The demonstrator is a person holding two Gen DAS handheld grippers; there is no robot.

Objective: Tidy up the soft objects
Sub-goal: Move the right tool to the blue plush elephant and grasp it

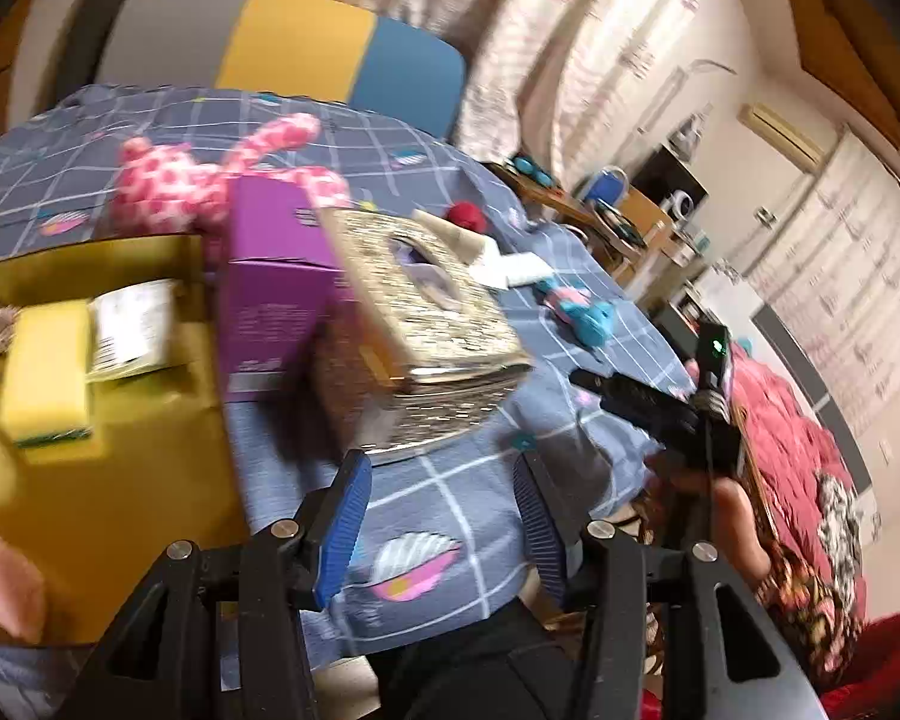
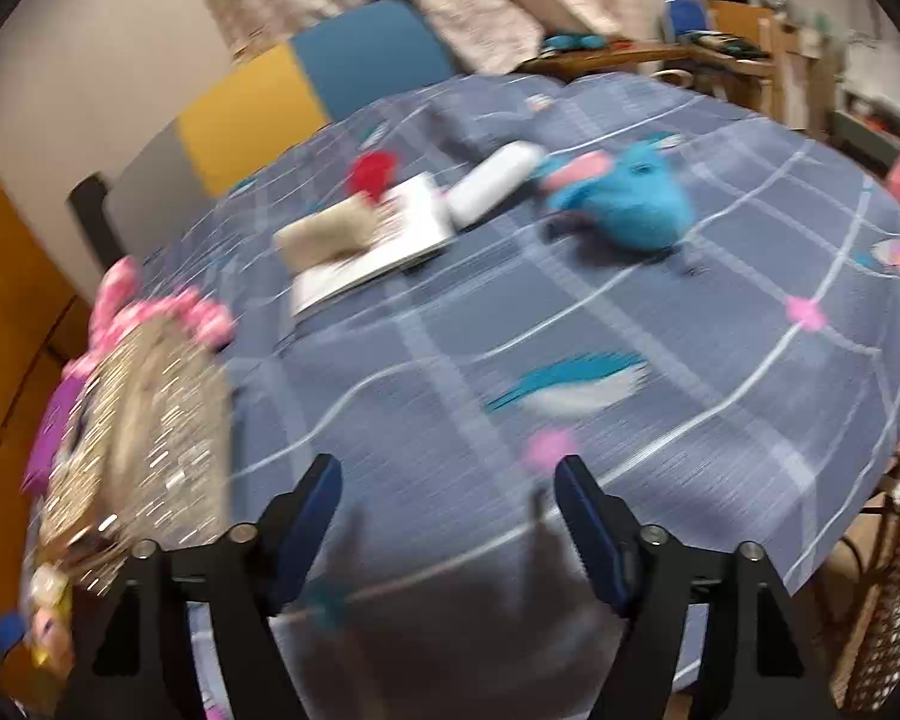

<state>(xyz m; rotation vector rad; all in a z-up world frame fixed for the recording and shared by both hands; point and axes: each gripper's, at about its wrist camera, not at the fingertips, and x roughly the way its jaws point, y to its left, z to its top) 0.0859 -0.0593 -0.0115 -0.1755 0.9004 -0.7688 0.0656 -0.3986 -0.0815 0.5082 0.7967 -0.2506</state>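
My left gripper (image 1: 441,468) stands open low over the blue checked tablecloth (image 1: 450,510), with nothing between its blue pads. Ahead of it are a glittery gold tissue box (image 1: 426,324) and a purple box (image 1: 276,300). A pink spotted plush (image 1: 180,180) lies behind them. A yellow sponge (image 1: 45,378) rests in a golden tray (image 1: 120,516) at the left. My right gripper (image 2: 449,468) is open and empty above the cloth (image 2: 570,324). Farther off lie a blue plush (image 2: 630,198) and a red ball (image 2: 372,171).
A white case (image 2: 492,180), a white booklet (image 2: 378,240) and a beige pouch (image 2: 330,234) lie mid-table. A chair (image 1: 282,42) with grey, yellow and blue panels stands behind the table. A cluttered side table (image 2: 630,54) is at the back right. The picture is blurred.
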